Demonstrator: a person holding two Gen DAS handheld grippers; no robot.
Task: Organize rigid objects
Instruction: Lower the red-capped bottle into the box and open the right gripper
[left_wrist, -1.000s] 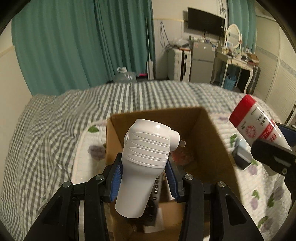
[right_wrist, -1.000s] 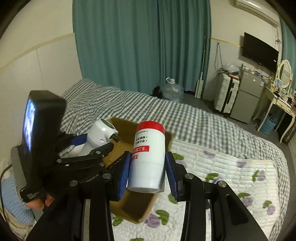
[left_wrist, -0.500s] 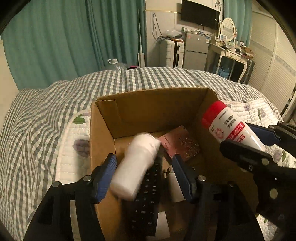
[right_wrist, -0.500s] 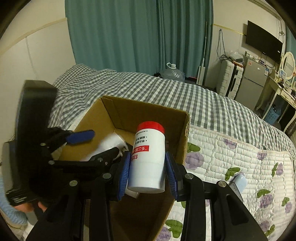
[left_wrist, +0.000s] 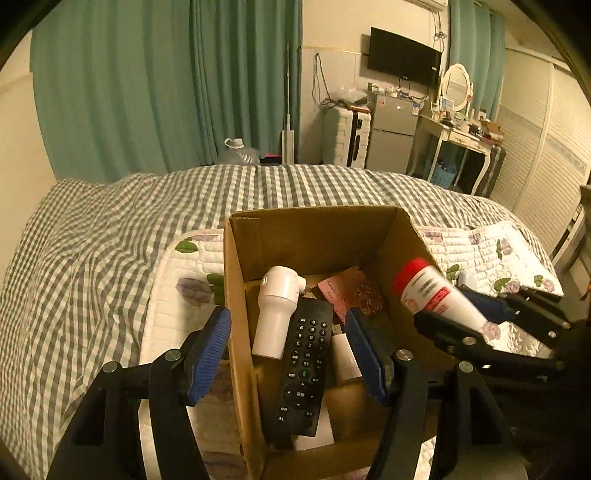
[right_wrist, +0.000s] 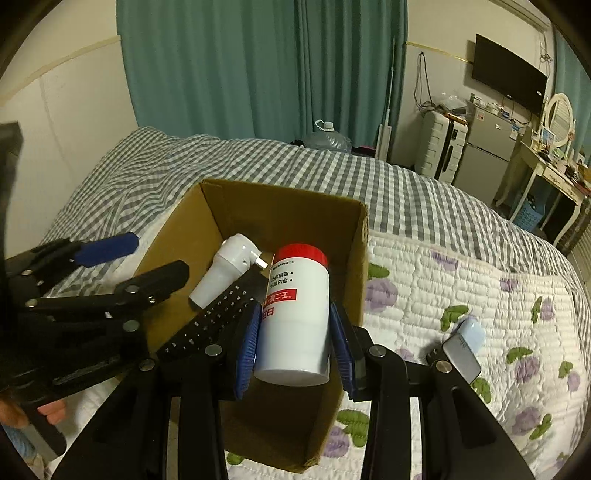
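I am holding the bottle (right_wrist: 295, 314) clenched upright in my right gripper (right_wrist: 293, 345), directly over the box (right_wrist: 284, 206); my left gripper (left_wrist: 291, 354) is hanging released, having just opened.

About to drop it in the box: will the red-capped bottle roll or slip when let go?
The bottle is a smooth cylinder, so it may roll once on its side. It looks rigid: the right gripper clamps it without denting. The remote below may stop it.
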